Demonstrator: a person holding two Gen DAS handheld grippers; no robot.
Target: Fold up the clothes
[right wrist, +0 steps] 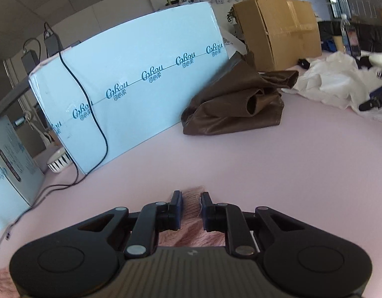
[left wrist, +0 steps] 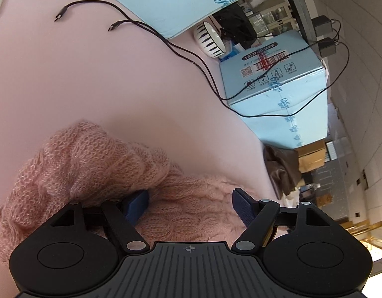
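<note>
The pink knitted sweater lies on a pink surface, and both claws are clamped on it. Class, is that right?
Not quite. Only the right claw pinches the pink knitted sweater, as the right wrist view shows; the left claw stands open over it.

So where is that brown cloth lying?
In the right wrist view, the brown cloth lies crumpled on the pink table, against the light blue box.

pink sweater (right wrist: 191, 213) mostly hidden under hand-held gripper (right wrist: 191, 209)

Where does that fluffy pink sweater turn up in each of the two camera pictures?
Left wrist view: pink sweater heaped lower left, spreading between the open fingers.
Right wrist view: a strip of it at bottom centre, pinched by the gripper.
Shared landmark: the striped bowl.
</note>
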